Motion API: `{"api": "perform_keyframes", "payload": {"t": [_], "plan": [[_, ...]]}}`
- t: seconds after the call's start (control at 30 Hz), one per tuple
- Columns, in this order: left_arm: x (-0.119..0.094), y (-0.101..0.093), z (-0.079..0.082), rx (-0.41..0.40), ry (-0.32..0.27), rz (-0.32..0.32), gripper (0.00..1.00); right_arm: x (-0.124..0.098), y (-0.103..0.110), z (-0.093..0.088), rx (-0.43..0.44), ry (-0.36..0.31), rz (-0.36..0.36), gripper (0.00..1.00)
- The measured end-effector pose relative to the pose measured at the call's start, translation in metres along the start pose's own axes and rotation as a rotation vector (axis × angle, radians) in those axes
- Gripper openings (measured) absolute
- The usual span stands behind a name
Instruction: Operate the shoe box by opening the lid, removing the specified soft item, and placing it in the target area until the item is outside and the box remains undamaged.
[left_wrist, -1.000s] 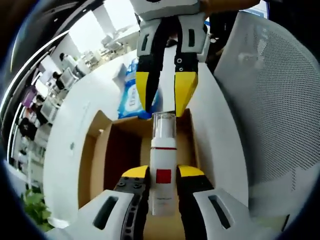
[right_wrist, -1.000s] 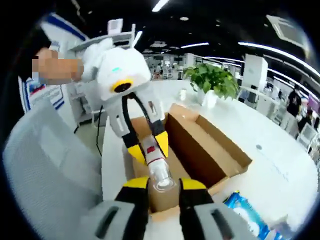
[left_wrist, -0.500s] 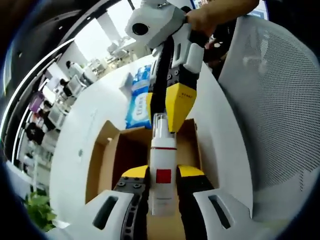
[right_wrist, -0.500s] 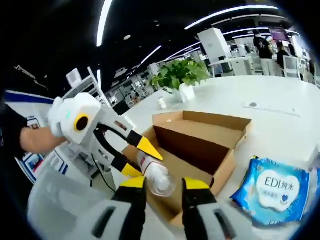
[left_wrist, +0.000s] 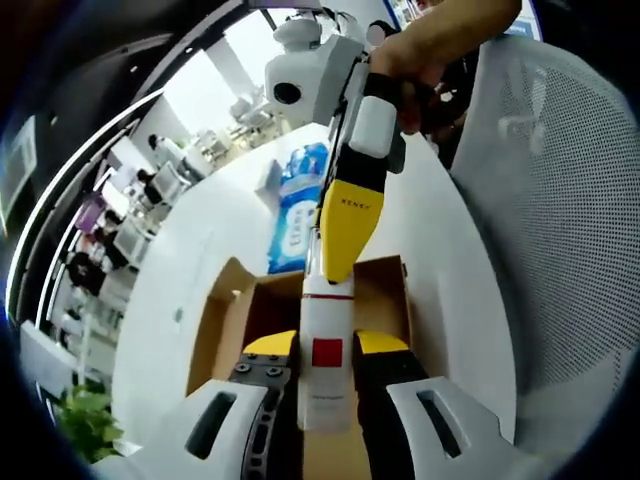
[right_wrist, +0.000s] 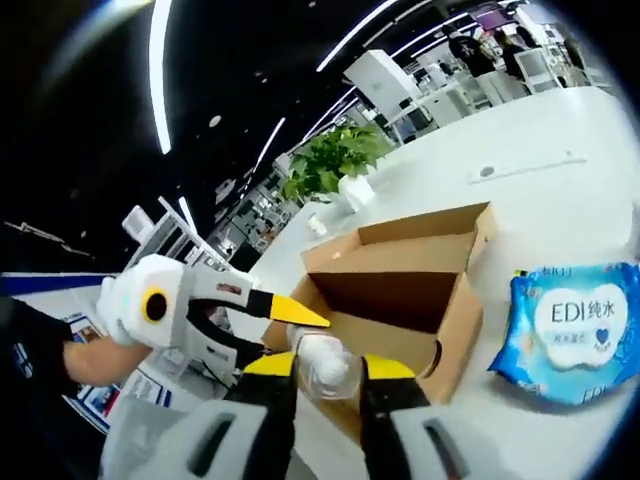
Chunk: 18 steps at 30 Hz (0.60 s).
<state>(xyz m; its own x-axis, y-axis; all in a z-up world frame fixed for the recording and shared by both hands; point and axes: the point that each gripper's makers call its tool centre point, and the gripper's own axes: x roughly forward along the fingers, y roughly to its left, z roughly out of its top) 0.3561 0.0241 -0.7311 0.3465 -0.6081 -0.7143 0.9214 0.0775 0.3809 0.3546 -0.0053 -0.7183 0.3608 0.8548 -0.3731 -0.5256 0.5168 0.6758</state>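
I have the white bottle (left_wrist: 326, 355) clamped in my left gripper (left_wrist: 326, 345) above the open shoe box (left_wrist: 385, 290), its clear cap between my right gripper (right_wrist: 325, 368) jaws (grip uncertain), so next comes a handover toward the table (right_wrist: 560, 215).

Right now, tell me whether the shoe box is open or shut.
Open: the cardboard shoe box has its flaps standing up and its dark inside exposed.

"EDI" on blue wipes pack (right_wrist: 572, 330)
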Motion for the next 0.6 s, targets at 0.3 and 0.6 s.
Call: {"api": "perform_keyframes", "payload": {"t": [0.3,0.6], "plan": [[0.003,0.004,-0.003,0.013,0.005,0.044,0.20,-0.002,0.008,0.006,-0.093,0.026,-0.005,0.15],[0.009,0.010,0.005,0.024,-0.014,0.072,0.21,-0.009,0.004,0.013,-0.088,0.016,-0.037,0.14]]}}
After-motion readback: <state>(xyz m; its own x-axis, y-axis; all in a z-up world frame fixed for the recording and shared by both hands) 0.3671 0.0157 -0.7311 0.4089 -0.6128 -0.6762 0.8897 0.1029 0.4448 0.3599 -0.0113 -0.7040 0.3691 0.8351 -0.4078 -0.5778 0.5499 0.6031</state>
